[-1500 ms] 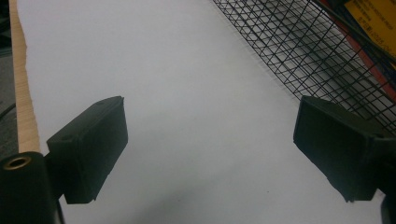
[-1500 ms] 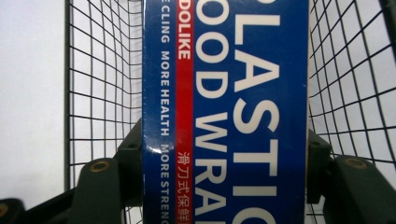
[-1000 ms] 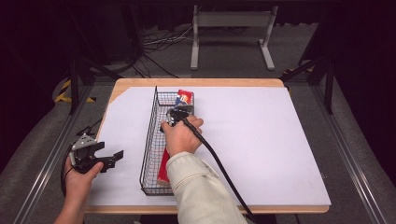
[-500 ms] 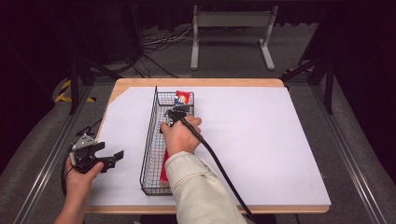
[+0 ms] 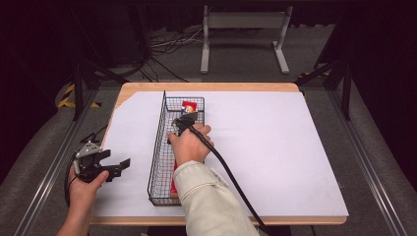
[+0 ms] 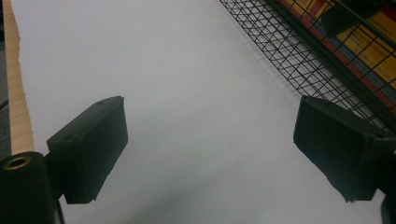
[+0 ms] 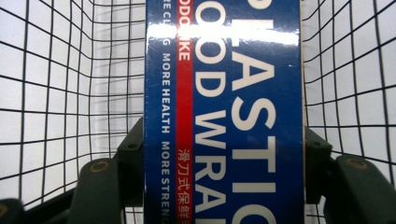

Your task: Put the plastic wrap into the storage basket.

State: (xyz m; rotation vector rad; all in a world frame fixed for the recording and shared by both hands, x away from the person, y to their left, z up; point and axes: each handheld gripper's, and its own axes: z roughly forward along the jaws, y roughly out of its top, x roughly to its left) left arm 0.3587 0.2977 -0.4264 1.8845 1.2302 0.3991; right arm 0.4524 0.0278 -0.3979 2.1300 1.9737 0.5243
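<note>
A long blue and red plastic food wrap box [image 7: 233, 93] lies lengthwise in a narrow black wire basket [image 5: 156, 147]. Its far end [image 5: 187, 106] shows red near the basket's back wall. My right gripper [image 5: 181, 122] reaches down into the basket, and in the right gripper view [image 7: 224, 158] its jaws press on both long sides of the box. My left gripper [image 5: 120, 167] rests to the left of the basket over the white table cover, open and with nothing in it [image 6: 210, 149]. Through the mesh [image 6: 280, 51] a yellow and red side of the box [image 6: 364, 42] shows.
A white sheet [image 5: 275, 147] covers the wooden table [image 5: 206, 87], with wide bare room to the right of the basket. A cable [image 5: 231, 177] trails from my right gripper over the forearm. A grey metal stand [image 5: 243, 22] is on the floor beyond the table.
</note>
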